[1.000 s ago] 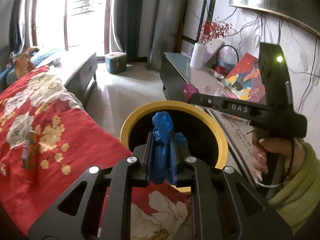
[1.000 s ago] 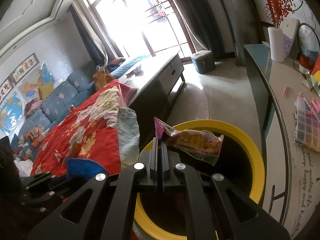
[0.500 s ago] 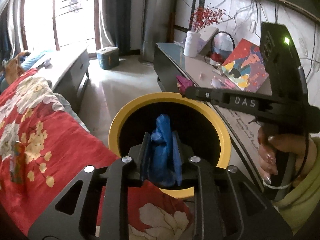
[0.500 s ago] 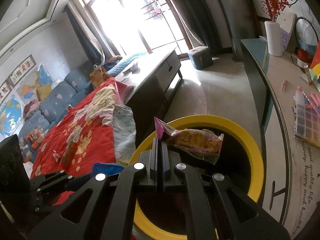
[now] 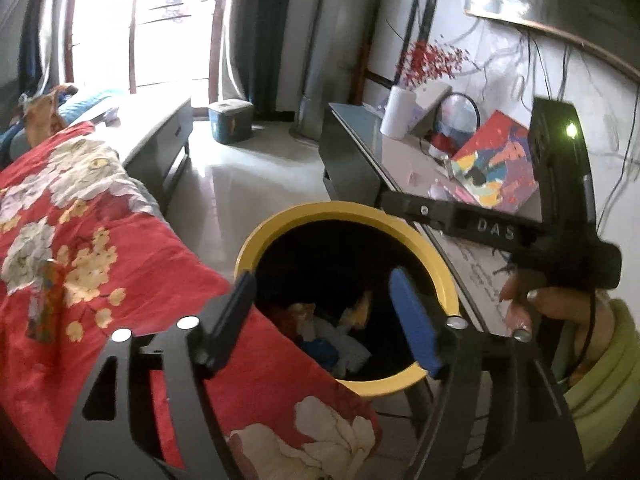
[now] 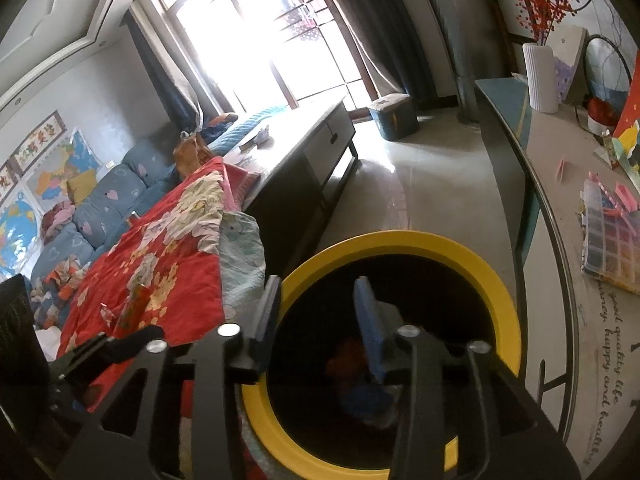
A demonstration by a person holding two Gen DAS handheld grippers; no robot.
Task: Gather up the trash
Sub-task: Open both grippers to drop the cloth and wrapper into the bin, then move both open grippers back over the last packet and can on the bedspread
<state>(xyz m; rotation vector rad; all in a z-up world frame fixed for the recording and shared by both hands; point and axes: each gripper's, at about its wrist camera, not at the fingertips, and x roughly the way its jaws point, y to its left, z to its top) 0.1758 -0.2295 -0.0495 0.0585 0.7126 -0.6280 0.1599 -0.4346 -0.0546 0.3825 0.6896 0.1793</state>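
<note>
A yellow-rimmed black bin (image 5: 344, 210) stands on the floor between a sofa quilt and a side table. My left gripper (image 5: 324, 312) hangs over its mouth, jaws opening, with nothing between them. Down inside lie a blue scrap (image 5: 320, 350) and pale and orange wrappers (image 5: 358, 312). My right gripper (image 6: 318, 316) is also above the bin (image 6: 400, 240), jaws opening and empty, with dim red and blue trash (image 6: 356, 364) below it. The right gripper's black frame (image 5: 480, 226) and the hand (image 5: 552, 308) that holds it show in the left wrist view.
A red floral quilt (image 5: 100, 248) drapes beside the bin, with a small orange-red wrapper (image 5: 44, 300) lying on it. A long side table (image 6: 568, 184) carries a white vase, a painting and a bead box. A low cabinet (image 6: 304, 148) and a teal box (image 5: 230, 122) stand farther off.
Both grippers have gone from shut to open over the bin. The blue scrap has left the left gripper and the snack wrapper has left the right one.
</note>
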